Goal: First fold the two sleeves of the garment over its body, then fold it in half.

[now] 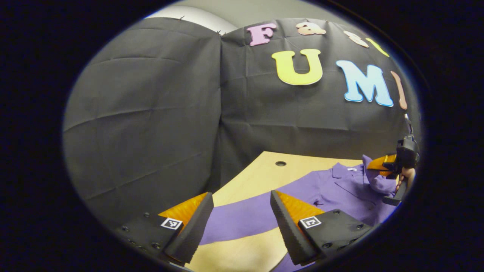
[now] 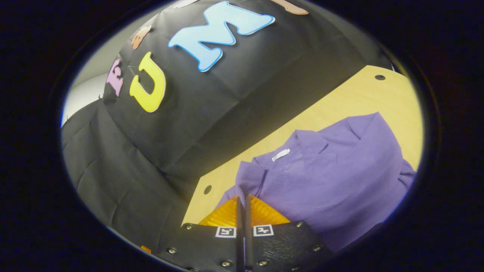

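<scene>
Our left gripper and right gripper share black bodies studded with round screws, each bearing small square black-and-white tags; ribbed faces line the left one's wedge-shaped fingers.

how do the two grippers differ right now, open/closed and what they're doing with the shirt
The left gripper is open, its fingers spread above the purple sleeve lying flat on the table; the right gripper is shut on a fold of the purple garment. The left holds nothing; the right has fabric raised off the table. Both are over the same garment.
</scene>
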